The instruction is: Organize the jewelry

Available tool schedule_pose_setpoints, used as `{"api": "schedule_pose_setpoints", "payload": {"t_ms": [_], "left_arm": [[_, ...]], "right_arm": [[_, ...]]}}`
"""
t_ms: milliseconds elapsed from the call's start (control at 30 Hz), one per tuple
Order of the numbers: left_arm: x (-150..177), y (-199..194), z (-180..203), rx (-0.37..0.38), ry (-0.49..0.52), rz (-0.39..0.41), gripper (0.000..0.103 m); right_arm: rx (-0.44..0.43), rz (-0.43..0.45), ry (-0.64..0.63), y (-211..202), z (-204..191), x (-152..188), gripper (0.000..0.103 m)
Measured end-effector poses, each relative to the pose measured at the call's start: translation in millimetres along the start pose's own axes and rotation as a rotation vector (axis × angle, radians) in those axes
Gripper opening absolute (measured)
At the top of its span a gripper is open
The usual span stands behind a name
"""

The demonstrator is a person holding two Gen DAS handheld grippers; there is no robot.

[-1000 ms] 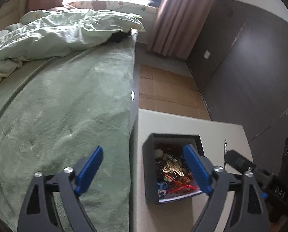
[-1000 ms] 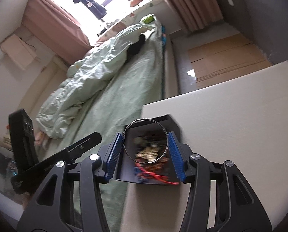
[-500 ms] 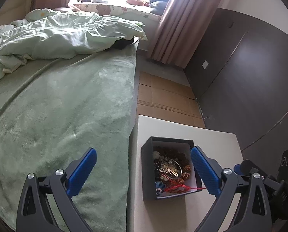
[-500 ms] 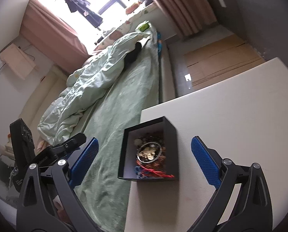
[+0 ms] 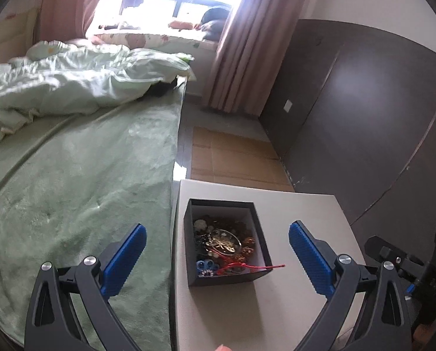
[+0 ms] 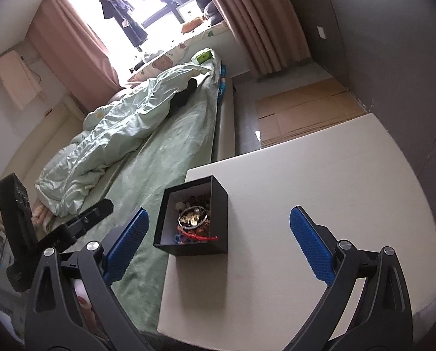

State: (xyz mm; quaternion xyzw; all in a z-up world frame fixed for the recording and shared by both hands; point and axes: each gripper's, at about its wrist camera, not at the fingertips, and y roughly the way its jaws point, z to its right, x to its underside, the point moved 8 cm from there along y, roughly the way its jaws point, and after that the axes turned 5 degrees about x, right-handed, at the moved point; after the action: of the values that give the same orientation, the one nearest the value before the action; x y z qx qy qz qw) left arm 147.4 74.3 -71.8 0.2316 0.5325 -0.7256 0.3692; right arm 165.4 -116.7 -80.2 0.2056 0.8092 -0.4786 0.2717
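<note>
A black open box [image 5: 190, 234] [image 6: 218, 219] stands near the left edge of a white table [image 5: 291, 307] [image 6: 320, 190]. It holds a heap of jewelry [image 5: 222, 241] [image 6: 193, 219], with a thin silver ring lying on top and a red cord [image 5: 264, 267] hanging over the near wall. My left gripper [image 5: 218, 256] is open, wide apart, with nothing between its blue pads, and the box lies just beyond it. My right gripper [image 6: 218, 241] is open too, held back from the box with nothing in it.
A bed with a green cover [image 5: 71, 190] [image 6: 165, 152] and a rumpled quilt runs along the table's left side. A dark wall [image 5: 364, 117] stands to the right. Cardboard sheets [image 5: 232, 158] lie on the floor beyond the table.
The right gripper held a silver ring over the box, opened and let it drop onto the heap. Both grippers have since drawn back and risen, and the box looks smaller.
</note>
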Motion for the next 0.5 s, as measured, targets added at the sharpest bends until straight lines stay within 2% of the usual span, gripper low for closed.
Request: {"api": "schedule_pose_setpoints", "payload": {"t_ms": [267, 500], "left_arm": [[6.9, -31.9, 20.4, 0.027, 0.048, 0.062, 0.095], [15.3, -59.0, 42.2, 0.048, 0.105, 0.096, 0.095]], "right_arm": [[0.072, 0.030, -0.038, -31.7, 14.6, 10.8, 0.097], [0.100, 0.015, -0.055, -49.2, 16.7, 24.9, 0.097]]}}
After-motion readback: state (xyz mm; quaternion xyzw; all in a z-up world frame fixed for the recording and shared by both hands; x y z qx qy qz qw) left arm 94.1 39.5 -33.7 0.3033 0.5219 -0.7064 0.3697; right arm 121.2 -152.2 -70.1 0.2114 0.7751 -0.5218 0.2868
